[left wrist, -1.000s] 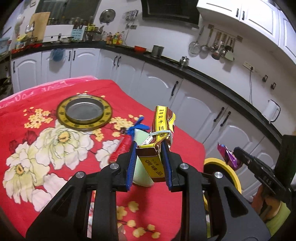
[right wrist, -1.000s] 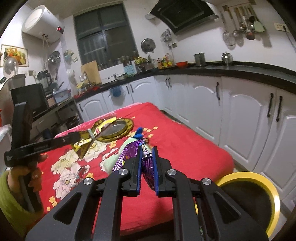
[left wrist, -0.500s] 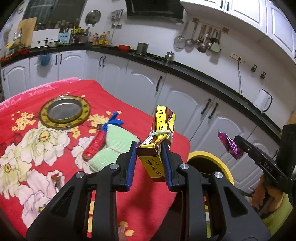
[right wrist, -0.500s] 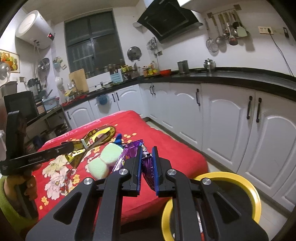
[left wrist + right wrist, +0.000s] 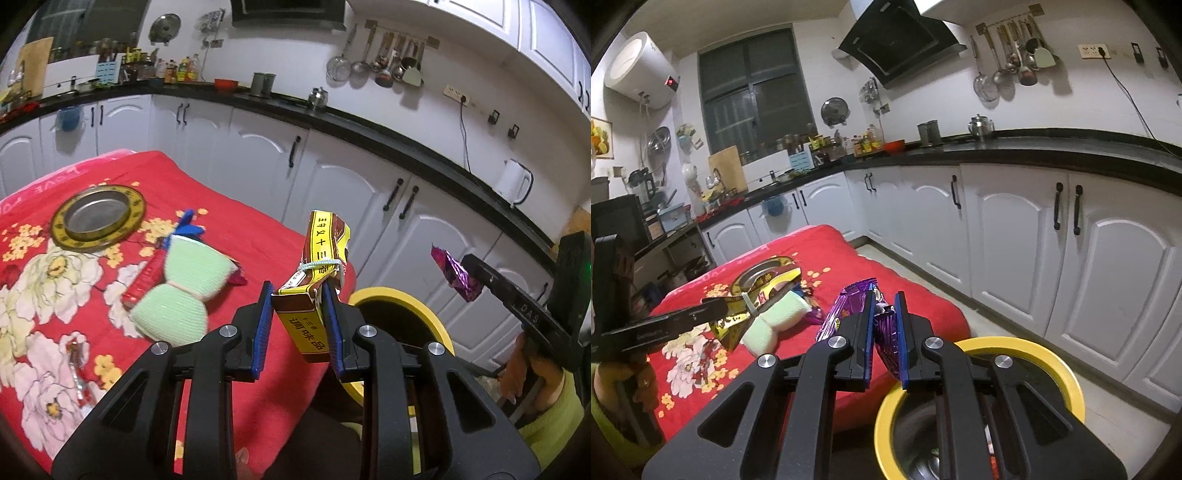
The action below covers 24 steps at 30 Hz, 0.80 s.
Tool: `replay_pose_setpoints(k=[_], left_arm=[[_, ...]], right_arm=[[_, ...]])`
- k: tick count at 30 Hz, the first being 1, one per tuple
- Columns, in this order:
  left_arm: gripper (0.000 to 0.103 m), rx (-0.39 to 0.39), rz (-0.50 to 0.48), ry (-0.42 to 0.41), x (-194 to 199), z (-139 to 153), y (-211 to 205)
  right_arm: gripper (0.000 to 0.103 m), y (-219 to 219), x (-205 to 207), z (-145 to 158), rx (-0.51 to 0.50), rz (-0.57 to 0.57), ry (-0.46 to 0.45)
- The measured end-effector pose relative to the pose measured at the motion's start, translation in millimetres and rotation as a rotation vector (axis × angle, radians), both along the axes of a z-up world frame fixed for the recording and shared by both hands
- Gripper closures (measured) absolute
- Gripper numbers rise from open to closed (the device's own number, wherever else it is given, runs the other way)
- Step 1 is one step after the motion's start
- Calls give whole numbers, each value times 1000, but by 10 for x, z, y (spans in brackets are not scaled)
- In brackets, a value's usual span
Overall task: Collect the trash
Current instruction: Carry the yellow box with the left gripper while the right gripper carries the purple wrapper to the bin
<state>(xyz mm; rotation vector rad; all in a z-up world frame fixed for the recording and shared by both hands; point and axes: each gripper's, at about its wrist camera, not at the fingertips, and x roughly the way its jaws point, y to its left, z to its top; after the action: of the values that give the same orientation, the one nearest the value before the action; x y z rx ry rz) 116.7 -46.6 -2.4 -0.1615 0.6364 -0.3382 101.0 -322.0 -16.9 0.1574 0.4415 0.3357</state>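
Note:
My left gripper [image 5: 297, 295] is shut on a brown and yellow seasoning box [image 5: 314, 291] tied with a white string, held over the table's right edge. The right gripper [image 5: 884, 302] is shut on a crumpled purple foil wrapper [image 5: 849, 308]; in the left wrist view that wrapper [image 5: 456, 271] hangs at the right. A yellow-rimmed trash bin [image 5: 413, 306] stands on the floor just beyond the table; in the right wrist view the bin [image 5: 1015, 349] lies below and right of my fingers. A small red wrapper [image 5: 79, 373] lies on the cloth at the left.
The red flowered tablecloth [image 5: 240, 236] carries a green bow-shaped sponge [image 5: 184, 291], a red and blue item beside it and a gold-rimmed round dish [image 5: 98, 218]. White cabinets [image 5: 1015, 240] with a black counter run close behind the bin. A person's hand [image 5: 642, 384] grips the left tool.
Both grippers have travelled right, off the table's middle toward its edge. The yellow bin has come much further into both views. Both grips are unchanged.

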Motion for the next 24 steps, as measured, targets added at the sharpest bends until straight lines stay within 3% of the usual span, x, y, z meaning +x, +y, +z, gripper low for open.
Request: replay_pose_setpoints(k=[12, 24], left_arm=[[83, 51, -109, 47, 80, -238, -586], [83, 107, -187, 109, 120, -525, -1031]], right_arm=[[93, -385, 35, -173, -17, -83, 39], [93, -628, 173, -463, -12, -106, 144]])
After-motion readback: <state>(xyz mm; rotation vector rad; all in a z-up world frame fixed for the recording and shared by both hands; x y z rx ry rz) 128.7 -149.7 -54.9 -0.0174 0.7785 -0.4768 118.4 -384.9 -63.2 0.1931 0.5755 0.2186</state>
